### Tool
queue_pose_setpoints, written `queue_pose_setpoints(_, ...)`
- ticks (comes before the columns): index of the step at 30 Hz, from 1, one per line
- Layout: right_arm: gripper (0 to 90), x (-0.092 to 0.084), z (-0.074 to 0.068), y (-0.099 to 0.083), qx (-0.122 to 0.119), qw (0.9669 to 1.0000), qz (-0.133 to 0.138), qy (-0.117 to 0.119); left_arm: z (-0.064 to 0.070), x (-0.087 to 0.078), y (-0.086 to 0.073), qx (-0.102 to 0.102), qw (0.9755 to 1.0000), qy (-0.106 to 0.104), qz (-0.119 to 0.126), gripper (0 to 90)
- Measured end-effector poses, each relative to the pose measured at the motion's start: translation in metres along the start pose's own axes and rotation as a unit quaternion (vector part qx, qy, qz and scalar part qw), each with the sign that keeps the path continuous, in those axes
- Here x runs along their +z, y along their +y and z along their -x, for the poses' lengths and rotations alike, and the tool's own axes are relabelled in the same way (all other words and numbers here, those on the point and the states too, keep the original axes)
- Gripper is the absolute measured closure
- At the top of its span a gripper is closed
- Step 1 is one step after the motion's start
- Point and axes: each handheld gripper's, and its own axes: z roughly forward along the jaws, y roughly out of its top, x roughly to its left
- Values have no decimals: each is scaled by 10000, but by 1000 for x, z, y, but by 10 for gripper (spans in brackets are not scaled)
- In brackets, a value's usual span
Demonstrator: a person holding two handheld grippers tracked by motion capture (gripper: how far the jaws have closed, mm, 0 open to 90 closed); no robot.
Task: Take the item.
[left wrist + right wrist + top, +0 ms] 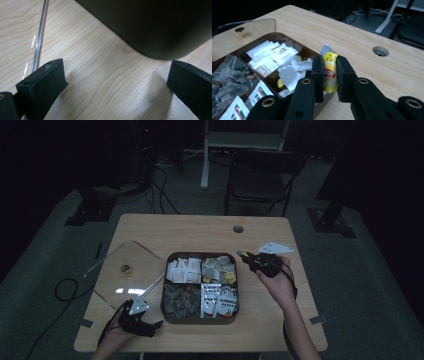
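Observation:
A dark square box (201, 319) with four compartments of tea bags and sachets stands mid-table. My right gripper (245, 255) hovers just right of the box's far right corner, shut on a yellow sachet (330, 71) that stands upright between its pads. White packets (270, 56) fill the compartment beyond it in the right gripper view. My left gripper (159, 323) rests low on the table at the box's near left corner, jaws wide apart with bare wood between them; the box's dark wall (155, 25) lies just ahead of the fingers (47, 80).
The box's clear lid (125, 270) with a small brass knob lies on the table left of the box. A cable hole (238, 228) sits at the table's far right. A dark chair (262, 175) stands beyond the far edge.

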Motion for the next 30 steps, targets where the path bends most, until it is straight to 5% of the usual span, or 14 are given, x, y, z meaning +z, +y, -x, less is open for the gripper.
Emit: queue_pose_setpoints(30, 784, -44, 60, -42, 544, 9952, 6, -809, 0, 0, 0, 0, 10000, 1, -2, 25)
